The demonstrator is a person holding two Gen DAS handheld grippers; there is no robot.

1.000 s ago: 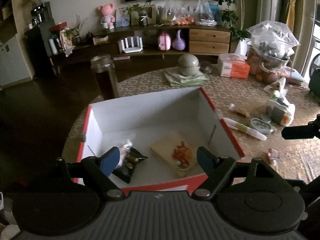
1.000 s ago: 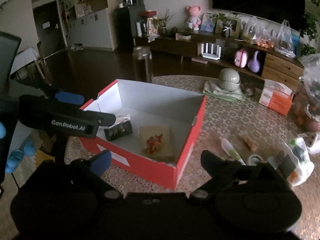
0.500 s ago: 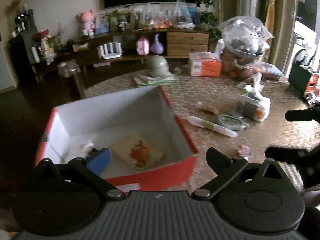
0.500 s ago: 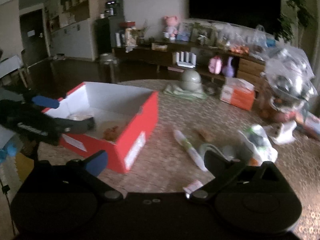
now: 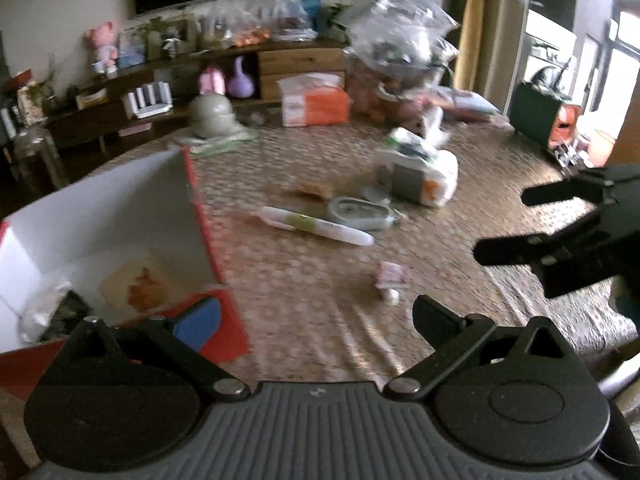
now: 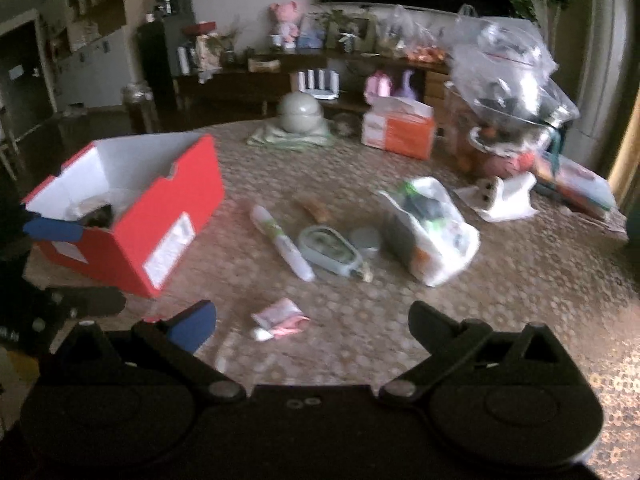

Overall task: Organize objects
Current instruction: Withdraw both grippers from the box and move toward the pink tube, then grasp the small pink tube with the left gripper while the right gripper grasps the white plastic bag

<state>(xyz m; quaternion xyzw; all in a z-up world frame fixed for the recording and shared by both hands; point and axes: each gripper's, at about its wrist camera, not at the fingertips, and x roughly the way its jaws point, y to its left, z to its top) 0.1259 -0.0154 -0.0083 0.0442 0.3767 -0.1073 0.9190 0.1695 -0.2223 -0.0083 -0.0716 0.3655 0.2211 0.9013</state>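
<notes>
Reaching for the small pink packet (image 6: 280,318) could go wrong in a few ways. It is flat and thin, so the fingers might slide over it or push it away across the table (image 6: 500,280). Both grippers are near the same spot, so they could bump into each other. The pictures are blurry, so it is hard to tell which thing comes next.

The red box (image 6: 160,216) sits on the left side of the table, with a few things already inside. More things lie loose beside it: a white tube (image 6: 282,242), a grey oval case (image 6: 330,250) and a white bag (image 6: 432,232). The pink packet lies closest, on the table just ahead of the right gripper (image 6: 312,320).

The right gripper tilts down at the table. Its jaws are wide apart with nothing in them. The left gripper (image 5: 316,316) also tilts down, next to the box corner. Its jaws are wide apart and empty too.
</notes>
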